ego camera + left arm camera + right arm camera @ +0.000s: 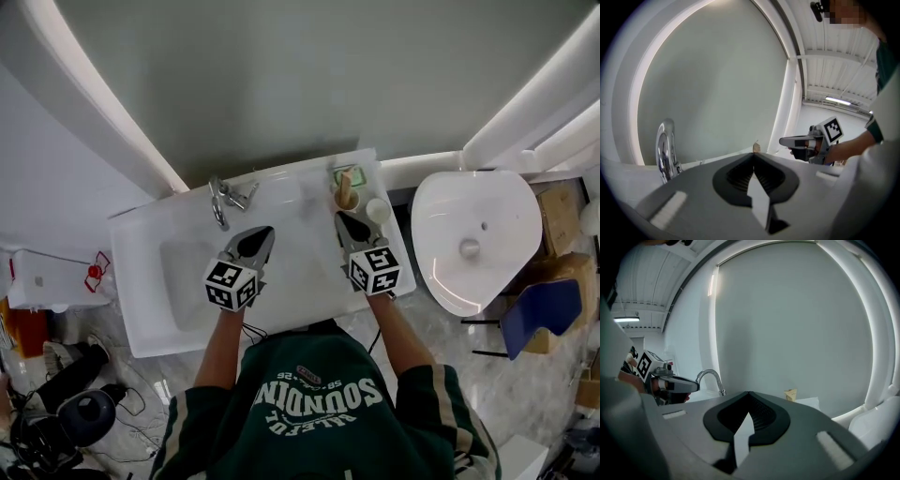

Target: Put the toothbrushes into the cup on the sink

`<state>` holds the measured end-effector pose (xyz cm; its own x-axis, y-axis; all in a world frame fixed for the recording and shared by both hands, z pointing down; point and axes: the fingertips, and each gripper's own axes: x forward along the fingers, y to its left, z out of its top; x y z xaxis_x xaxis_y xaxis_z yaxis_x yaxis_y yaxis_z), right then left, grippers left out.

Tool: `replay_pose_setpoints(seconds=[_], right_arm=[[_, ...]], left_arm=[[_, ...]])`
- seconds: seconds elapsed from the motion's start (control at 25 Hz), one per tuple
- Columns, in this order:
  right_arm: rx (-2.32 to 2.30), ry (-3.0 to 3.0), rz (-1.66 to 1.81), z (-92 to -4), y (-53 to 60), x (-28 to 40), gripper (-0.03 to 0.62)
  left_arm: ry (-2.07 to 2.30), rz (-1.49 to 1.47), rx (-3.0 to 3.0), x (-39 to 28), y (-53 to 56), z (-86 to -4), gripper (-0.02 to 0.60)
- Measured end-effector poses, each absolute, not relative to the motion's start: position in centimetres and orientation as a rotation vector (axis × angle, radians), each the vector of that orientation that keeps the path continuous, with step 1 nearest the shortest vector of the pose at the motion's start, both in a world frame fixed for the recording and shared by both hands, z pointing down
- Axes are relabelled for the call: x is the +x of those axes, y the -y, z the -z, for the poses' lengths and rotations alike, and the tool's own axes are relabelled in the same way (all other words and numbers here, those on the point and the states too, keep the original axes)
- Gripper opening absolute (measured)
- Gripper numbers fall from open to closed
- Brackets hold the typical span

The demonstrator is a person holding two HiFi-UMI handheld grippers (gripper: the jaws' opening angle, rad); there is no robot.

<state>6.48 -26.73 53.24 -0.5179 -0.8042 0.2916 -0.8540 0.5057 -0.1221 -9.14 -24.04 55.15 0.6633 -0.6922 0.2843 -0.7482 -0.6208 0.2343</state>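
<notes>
With both pairs of jaws shut and empty, the cup (pixel 350 202) stands just ahead of the right gripper (pixel 341 219), the left gripper (pixel 265 234) farther off.

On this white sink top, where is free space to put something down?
Free: the flat white sink top between the chrome faucet and the tan cup, and the strip in front of it. Crowded: the back right corner, with cup and small white round object.
</notes>
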Motion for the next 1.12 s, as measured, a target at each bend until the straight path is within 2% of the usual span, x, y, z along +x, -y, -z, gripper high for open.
replay_pose_setpoints(seconds=[0.44,0.88,1.12], right_arm=[[1.496,2.538,-0.407,-53.7,25.7,8.9,0.002],[1.533,2.349,-0.597,-61.1,21.7,13.6,0.002],[1.468,2.297,-0.631,-64.0,20.7,13.8,0.003]], left_arm=[[1.087,-0.247,2.564,-7.7,24.1,-55.6,0.052],[1.036,-0.269,2.548,-6.3,23.1,-56.9,0.051],[1.026,-0.286,2.525,-6.0,22.5,-58.0,0.051]])
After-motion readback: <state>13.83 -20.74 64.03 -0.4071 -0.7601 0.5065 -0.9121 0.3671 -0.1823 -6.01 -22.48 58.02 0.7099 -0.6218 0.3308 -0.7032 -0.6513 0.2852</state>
